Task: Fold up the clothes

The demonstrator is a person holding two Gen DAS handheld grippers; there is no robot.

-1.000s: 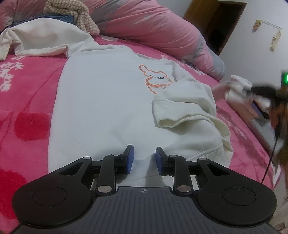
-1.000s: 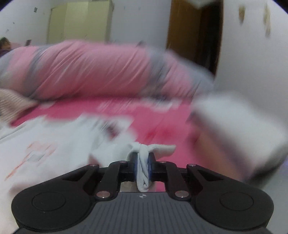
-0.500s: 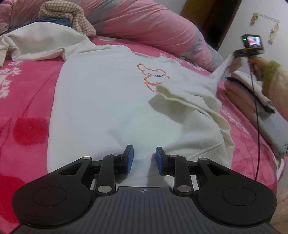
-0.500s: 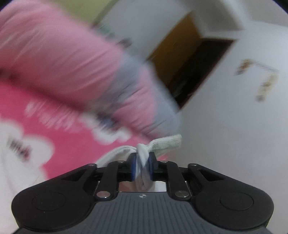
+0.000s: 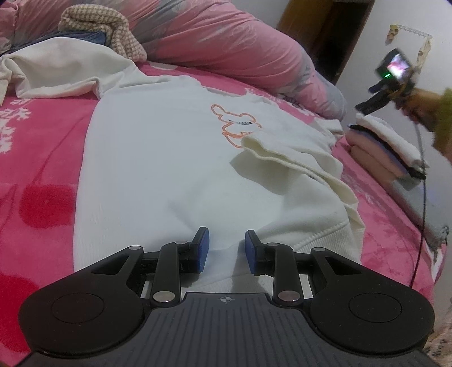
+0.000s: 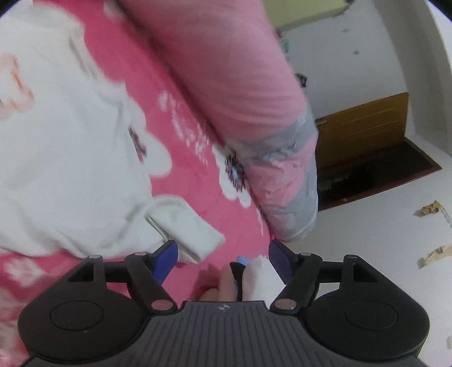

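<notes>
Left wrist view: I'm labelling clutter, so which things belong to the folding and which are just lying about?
Job: white sweatshirt; its folded-over sleeve; open left hand-held gripper.

Lying about: pink quilt; checked cloth; folded stack.

The right gripper (image 6: 223,258) is wide open above the pink bed (image 6: 183,146), just beside the white sleeve cuff (image 6: 192,234).

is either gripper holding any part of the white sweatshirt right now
No. The right gripper is open, with the sleeve cuff lying loose by its finger. The left gripper is open over the sweatshirt hem, pinching nothing.
</notes>
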